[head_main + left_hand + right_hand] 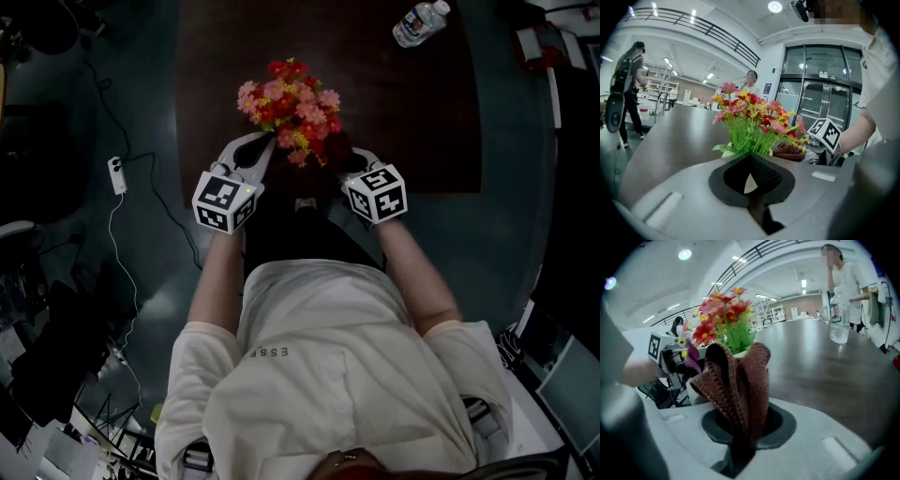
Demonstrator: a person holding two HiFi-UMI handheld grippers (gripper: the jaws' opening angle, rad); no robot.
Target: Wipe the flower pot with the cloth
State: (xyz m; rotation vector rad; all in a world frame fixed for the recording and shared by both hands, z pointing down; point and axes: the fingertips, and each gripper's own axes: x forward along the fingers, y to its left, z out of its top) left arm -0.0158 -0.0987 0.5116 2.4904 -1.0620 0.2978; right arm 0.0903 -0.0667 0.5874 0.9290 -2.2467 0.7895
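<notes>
A white flower pot with red, pink and yellow flowers stands near the front edge of a dark table. My left gripper is at the pot's left side. In the left gripper view it is shut, with a pale sliver of the pot's rim between the pads. My right gripper is at the pot's right side. It is shut on a folded brown cloth, which stands up right beside the pot. The cloth also shows past the flowers.
A clear water bottle lies at the table's far right and stands out in the right gripper view. A white power strip with its cable lies on the floor to the left. People stand in the background of both gripper views.
</notes>
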